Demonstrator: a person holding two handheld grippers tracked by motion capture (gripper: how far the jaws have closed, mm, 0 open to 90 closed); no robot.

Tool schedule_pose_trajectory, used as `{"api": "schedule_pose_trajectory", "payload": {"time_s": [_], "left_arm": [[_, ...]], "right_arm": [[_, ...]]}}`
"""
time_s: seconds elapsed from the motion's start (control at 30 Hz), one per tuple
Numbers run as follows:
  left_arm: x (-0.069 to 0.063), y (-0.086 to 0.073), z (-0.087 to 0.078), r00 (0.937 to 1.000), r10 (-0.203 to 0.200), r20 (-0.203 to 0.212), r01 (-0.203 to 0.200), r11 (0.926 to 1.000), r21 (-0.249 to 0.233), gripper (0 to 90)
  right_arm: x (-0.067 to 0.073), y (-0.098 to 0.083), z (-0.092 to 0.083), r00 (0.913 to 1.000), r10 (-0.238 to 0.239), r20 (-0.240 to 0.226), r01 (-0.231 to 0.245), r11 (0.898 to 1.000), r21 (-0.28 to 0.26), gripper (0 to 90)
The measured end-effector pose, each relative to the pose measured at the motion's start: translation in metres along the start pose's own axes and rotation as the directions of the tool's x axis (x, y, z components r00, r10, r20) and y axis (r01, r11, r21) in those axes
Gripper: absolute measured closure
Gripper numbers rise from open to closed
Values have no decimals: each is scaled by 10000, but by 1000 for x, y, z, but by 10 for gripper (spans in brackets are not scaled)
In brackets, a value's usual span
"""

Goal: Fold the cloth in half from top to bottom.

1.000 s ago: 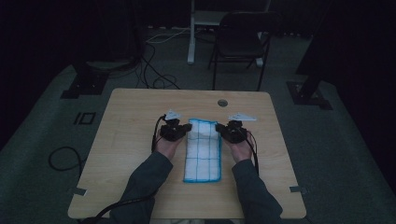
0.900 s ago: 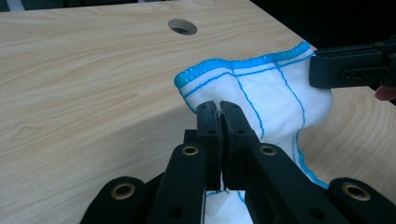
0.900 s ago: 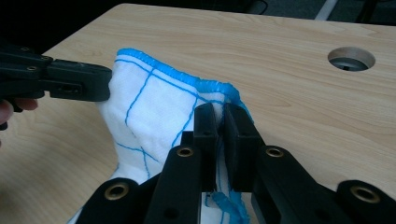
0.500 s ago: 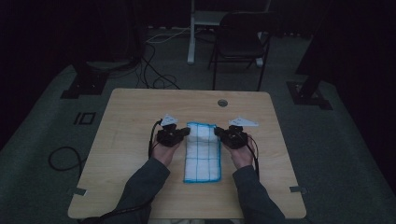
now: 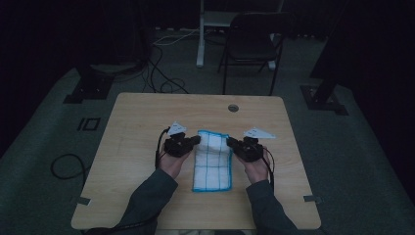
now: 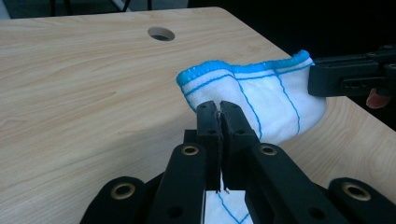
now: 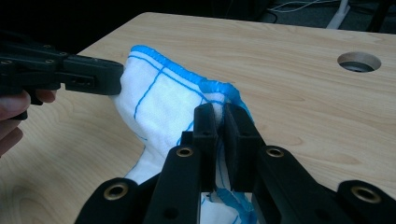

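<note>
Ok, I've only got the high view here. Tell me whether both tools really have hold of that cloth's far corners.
Observer: Yes. In the left gripper view the left tool is shut on the cloth, with fabric pinched between its jaws.
Operator: Now check the right one.
Observer: The right gripper view has the right tool shut on the blue-stitched edge at its corner.
Operator: Say whether the far edge is off the table.
Observer: It is raised. Between the two tools the cloth stands up in a hump above the table, while the near part lies flat.
</note>
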State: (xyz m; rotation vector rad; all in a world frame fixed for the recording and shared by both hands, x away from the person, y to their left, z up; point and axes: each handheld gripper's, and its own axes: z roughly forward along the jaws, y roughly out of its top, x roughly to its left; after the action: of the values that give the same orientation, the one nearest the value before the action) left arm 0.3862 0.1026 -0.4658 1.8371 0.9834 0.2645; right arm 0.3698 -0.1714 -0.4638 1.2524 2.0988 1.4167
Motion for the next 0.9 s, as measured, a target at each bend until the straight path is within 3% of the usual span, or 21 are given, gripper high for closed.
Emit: {"api": "schedule_pose_trajectory", "payload": {"time_s": [0.6,0.9], "left_arm": [[-7,-24,-7,10000,-64,60,64,9999,119,881],[-11,-40,-11,9992,-320,231,317,9994,157,880]], "right_arm": [[8,-20,-2,10000,-82,-21,82,9997,251,845],[11,-33,-5,9999,49,-123,-44,9993,382,844]]}}
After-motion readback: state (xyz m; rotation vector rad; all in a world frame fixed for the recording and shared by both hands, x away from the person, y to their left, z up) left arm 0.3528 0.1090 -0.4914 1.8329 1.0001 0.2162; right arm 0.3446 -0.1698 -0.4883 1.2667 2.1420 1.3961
